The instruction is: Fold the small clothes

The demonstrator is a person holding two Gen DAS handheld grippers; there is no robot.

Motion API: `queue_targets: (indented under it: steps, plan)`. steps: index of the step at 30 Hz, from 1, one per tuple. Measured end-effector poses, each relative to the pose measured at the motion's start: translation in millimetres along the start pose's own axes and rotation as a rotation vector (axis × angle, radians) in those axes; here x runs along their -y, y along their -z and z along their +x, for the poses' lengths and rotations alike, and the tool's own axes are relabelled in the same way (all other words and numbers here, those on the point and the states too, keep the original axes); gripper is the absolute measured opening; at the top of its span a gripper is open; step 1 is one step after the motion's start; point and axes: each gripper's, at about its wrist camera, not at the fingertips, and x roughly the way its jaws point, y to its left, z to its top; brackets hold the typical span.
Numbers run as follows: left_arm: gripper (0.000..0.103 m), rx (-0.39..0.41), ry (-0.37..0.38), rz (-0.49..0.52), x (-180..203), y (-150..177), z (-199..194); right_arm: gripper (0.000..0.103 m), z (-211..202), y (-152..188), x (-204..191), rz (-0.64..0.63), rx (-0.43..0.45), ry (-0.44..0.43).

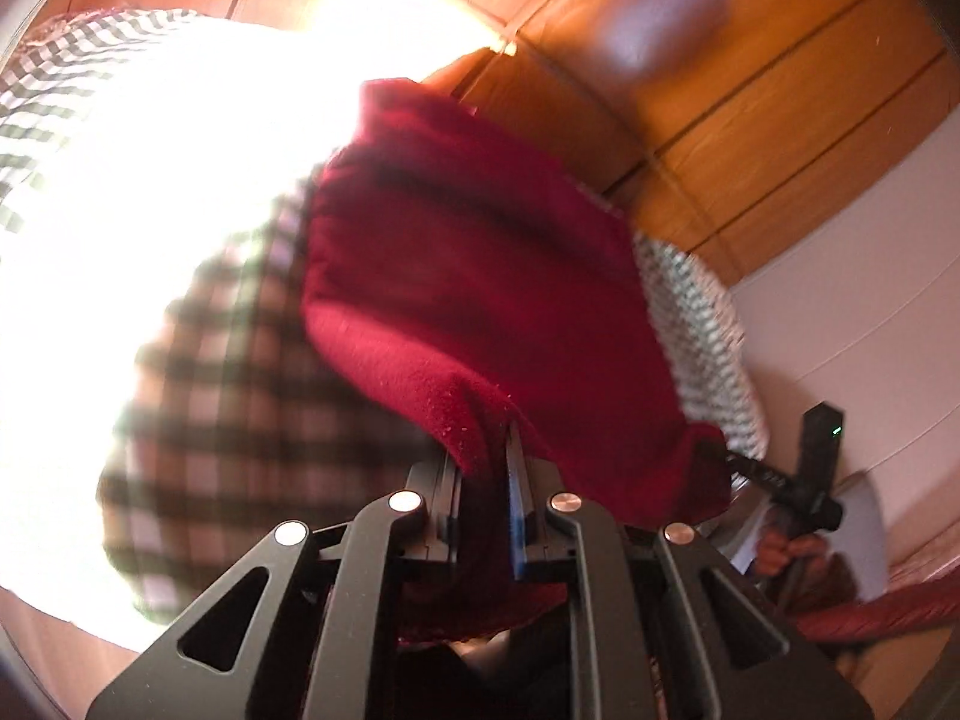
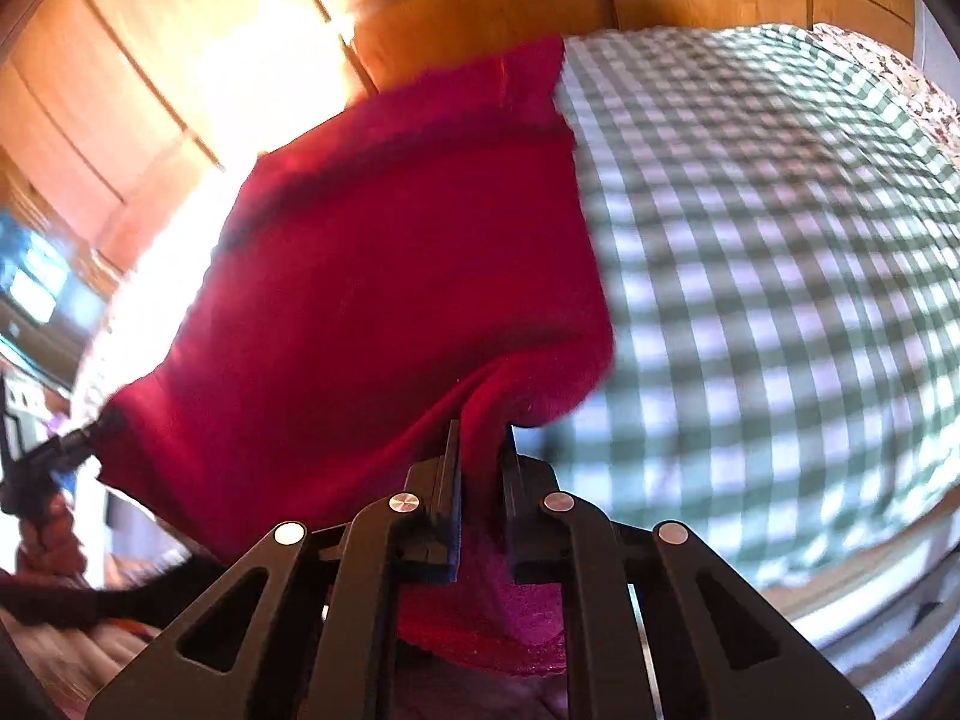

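Observation:
A dark red garment [image 1: 474, 276] hangs stretched between my two grippers above a checked cloth [image 1: 198, 396]. My left gripper [image 1: 483, 450] is shut on one corner of it. My right gripper [image 2: 480, 438] is shut on the other corner of the red garment [image 2: 384, 276]. The right gripper also shows in the left wrist view [image 1: 720, 450], pinching the cloth at the lower right. The left gripper shows in the right wrist view [image 2: 105, 423] at the left edge. The garment's far end droops toward the checked cloth [image 2: 768, 276].
Wooden cupboard doors [image 1: 768, 96] stand behind the checked surface. Strong glare [image 1: 180, 168] washes out the left of the left wrist view. A white wall [image 1: 870, 312] is at the right. The person's hand [image 1: 780, 552] holds the right gripper's handle.

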Motion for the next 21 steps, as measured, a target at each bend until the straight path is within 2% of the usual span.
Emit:
queue_targets:
  steps: [6, 10, 12, 13, 14, 15, 16, 17, 21]
  plan:
    - [0.010, 0.053, -0.012, -0.053, -4, -61, 27, 0.009, 28, -62, 8, 0.055, 0.041, -0.002]
    - [0.012, 0.061, -0.077, -0.118, -12, -100, 55, 0.009, 48, -98, 22, 0.111, 0.046, -0.009]
    - [0.019, 0.077, -0.129, -0.143, -18, -115, 68, 0.013, 53, -109, 26, 0.135, 0.053, -0.023]
    - [0.023, 0.085, -0.146, -0.149, -21, -124, 69, 0.026, 55, -117, 28, 0.145, 0.063, -0.030]
    - [0.032, 0.103, -0.171, -0.156, -22, -128, 68, 0.059, 55, -121, 31, 0.158, 0.074, -0.043]
    - [0.044, 0.119, -0.189, -0.158, -25, -134, 67, 0.078, 52, -122, 33, 0.185, 0.095, -0.056]
    - [0.050, 0.137, -0.199, -0.160, -27, -137, 63, 0.093, 47, -125, 38, 0.225, 0.133, -0.061]
    - [0.055, 0.151, -0.199, -0.166, -28, -136, 60, 0.093, 43, -125, 40, 0.240, 0.151, -0.070]
    - [0.058, 0.154, -0.215, -0.175, -42, -113, 34, 0.093, 31, -113, 56, 0.269, 0.151, -0.063]
